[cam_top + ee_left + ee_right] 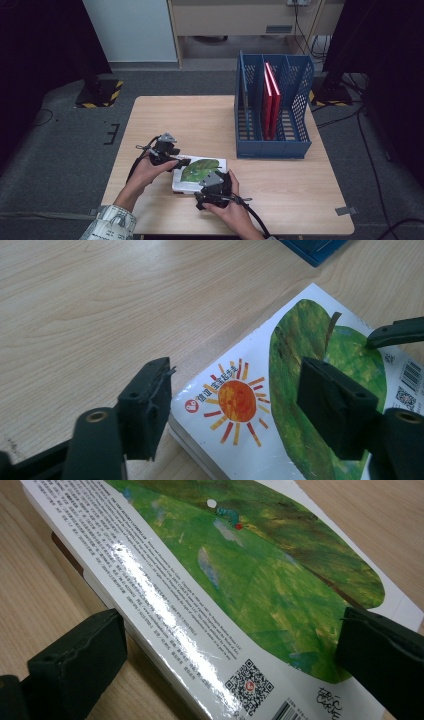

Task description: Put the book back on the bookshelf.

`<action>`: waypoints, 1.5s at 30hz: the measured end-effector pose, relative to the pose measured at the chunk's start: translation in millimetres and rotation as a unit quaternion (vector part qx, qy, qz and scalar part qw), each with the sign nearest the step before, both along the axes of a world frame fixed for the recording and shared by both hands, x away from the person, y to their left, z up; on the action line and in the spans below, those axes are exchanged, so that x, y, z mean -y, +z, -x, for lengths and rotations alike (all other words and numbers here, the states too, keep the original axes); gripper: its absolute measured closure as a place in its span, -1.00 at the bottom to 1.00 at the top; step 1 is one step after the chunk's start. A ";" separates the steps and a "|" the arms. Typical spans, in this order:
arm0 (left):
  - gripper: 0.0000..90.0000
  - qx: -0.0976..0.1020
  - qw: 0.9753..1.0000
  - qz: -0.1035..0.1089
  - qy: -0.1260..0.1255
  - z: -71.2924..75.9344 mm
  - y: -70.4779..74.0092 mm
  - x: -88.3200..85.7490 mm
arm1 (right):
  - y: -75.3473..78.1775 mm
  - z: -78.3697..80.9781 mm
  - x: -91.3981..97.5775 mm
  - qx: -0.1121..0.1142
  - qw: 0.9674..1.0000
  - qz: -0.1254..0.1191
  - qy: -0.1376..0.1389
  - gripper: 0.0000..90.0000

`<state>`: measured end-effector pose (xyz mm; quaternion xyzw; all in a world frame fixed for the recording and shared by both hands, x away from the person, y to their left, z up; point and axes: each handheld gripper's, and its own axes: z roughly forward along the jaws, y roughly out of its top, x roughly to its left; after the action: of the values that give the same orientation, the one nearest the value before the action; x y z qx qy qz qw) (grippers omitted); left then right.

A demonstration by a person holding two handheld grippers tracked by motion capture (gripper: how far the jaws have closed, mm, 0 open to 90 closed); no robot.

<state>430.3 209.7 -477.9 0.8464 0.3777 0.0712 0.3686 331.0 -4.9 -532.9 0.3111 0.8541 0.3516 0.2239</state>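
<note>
Lower centre of the high view, the glossy white picture book with a green leaf cover point(199, 172) lies flat on the pale wooden desk point(200, 120). The left tool point(235, 412) straddles its corner, spread; the right tool point(225, 665) straddles its near edge, spread. Bare desk lies beyond, the blue plastic file rack point(272, 107) upper right.

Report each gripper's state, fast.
Left gripper: open, jaws astride a corner of the book, not pressing.
Right gripper: open, jaws astride the book's edge.

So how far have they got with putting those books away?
Done: two red books already stand in the blue file rack. In hand: the green leaf picture book lies flat on the table, with the left hand-held gripper and right hand-held gripper open around its edges. Left, probably: gripping, lifting and slotting it in.
</note>
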 end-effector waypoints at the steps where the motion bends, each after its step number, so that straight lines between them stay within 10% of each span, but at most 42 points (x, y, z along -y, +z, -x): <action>1: -0.44 0.005 1.000 0.002 0.003 1.5 0.4 -1.1 | -0.3 -0.5 0.0 -0.004 1.000 -0.004 -0.003 -0.98; 18: -0.63 -0.002 0.999 0.024 -0.037 59.3 -17.0 -26.3 | -2.6 0.3 -0.1 0.003 1.000 -0.005 -0.010 -0.97; 36: -0.69 -0.039 0.996 0.018 -0.080 64.1 -33.2 -21.4 | -0.3 -0.1 1.7 -0.003 1.000 -0.019 -0.015 -0.96; 45: -0.71 -0.050 0.993 0.055 -0.091 59.7 -38.2 -16.8 | -0.2 -0.4 2.8 -0.003 1.000 -0.022 -0.013 -0.96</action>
<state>370.6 226.5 -516.2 0.8580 0.3208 -0.0262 0.4003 331.4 -7.7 -533.1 0.3281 0.8427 0.3663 0.2194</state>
